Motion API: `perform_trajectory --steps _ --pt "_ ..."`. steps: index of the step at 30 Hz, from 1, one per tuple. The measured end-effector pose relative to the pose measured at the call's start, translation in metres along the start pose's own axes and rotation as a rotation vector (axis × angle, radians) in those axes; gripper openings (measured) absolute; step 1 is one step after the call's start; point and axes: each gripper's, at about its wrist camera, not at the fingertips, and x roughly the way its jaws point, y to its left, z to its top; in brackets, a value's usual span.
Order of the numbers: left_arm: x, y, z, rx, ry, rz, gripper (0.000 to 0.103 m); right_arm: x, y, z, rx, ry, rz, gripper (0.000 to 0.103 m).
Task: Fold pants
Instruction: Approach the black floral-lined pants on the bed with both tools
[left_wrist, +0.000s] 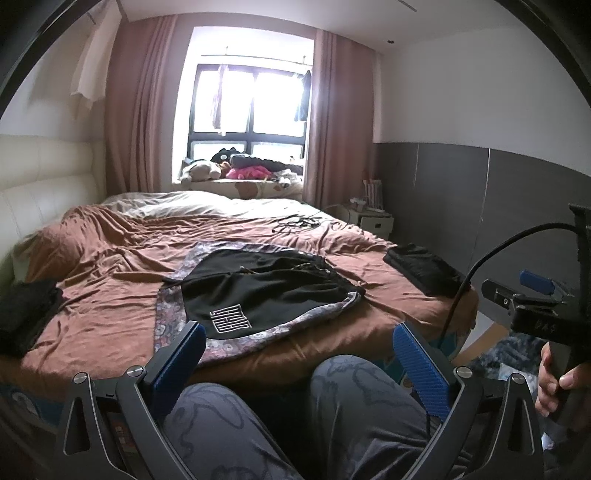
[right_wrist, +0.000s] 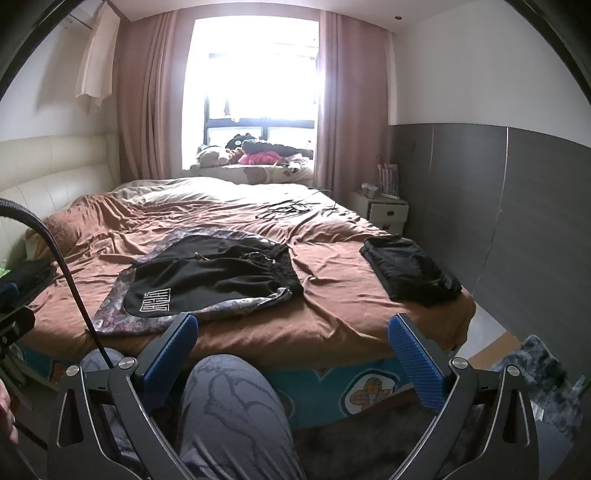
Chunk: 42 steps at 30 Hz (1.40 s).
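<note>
Black shorts with a white logo and patterned trim (left_wrist: 258, 291) lie spread near the front edge of the brown bed; they also show in the right wrist view (right_wrist: 207, 280). My left gripper (left_wrist: 299, 339) is open and empty, held back from the bed above the person's knees. My right gripper (right_wrist: 293, 328) is open and empty too, short of the bed edge and right of the shorts. The right gripper's body shows at the right edge of the left wrist view (left_wrist: 535, 314).
A folded black garment (right_wrist: 410, 271) lies on the bed's right side. A dark pile (left_wrist: 26, 314) sits at the left edge. Cables (right_wrist: 291, 210) lie further back. A white nightstand (right_wrist: 380, 212) stands by the grey wall. The person's knees (right_wrist: 229, 406) are below the grippers.
</note>
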Motion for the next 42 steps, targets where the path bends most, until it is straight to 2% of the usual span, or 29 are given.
perform_trajectory --steps 30,42 --pt "-0.008 0.015 -0.005 -0.052 -0.012 0.0 0.102 -0.004 0.0 -0.003 0.023 -0.007 0.038 0.103" --pt "-0.01 0.023 -0.009 -0.046 -0.017 0.032 0.102 0.0 0.001 -0.002 0.021 0.003 0.031 0.103"
